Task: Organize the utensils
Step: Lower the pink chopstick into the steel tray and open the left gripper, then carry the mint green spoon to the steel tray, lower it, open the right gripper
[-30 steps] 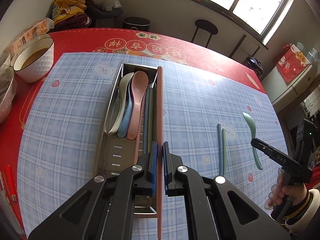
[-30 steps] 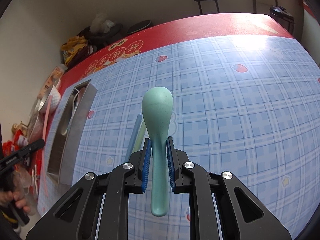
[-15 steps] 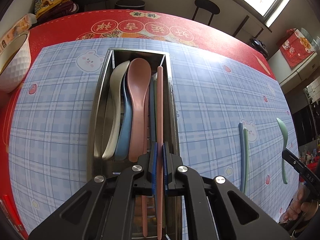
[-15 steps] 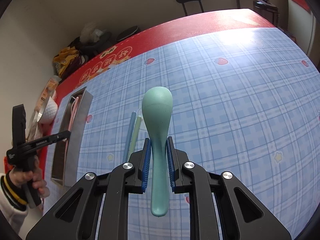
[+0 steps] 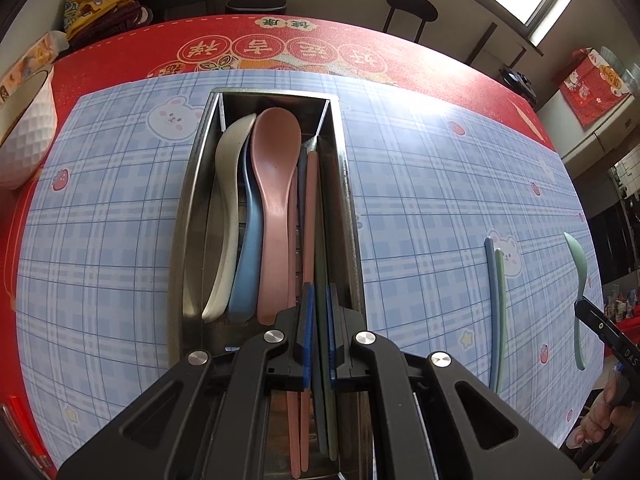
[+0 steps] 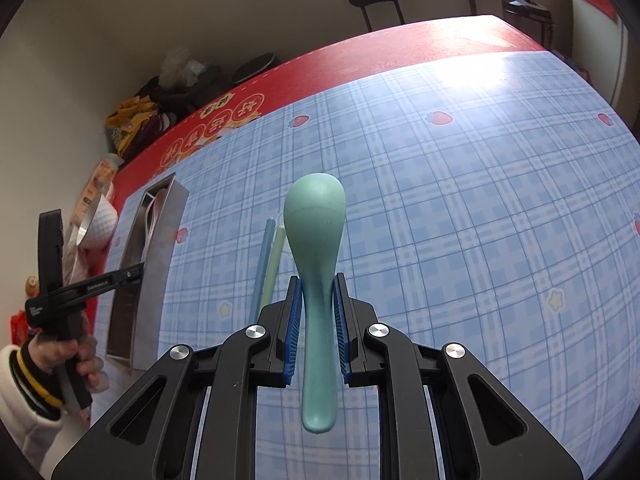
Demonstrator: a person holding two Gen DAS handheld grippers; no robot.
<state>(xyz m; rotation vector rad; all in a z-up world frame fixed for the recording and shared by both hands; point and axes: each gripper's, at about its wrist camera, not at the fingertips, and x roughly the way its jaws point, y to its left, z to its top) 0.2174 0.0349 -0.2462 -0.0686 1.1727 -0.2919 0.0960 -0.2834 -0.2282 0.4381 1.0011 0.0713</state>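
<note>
- Steel tray (image 5: 188,216) on plaid mat (image 5: 420,200); near end hidden by L gripper (image 5: 318,308)
- L gripper: jaws near-closed; whether pink chopstick (image 5: 311,216) is still gripped unclear
- R gripper (image 6: 317,312) clamped on green spoon (image 6: 316,240)

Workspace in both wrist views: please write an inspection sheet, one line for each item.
Surface: blue plaid mat over red tablecloth.
Job's things: steel tray holds cream, blue and pink spoon plus chopsticks; blue-and-green chopstick pair lies on the mat.
Clutter: white textured bowl, left.
Grippers: left gripper shut over tray chopsticks; right gripper shut on teal spoon.
Cables: nothing seen.
Surroundings: black stool, window.
</note>
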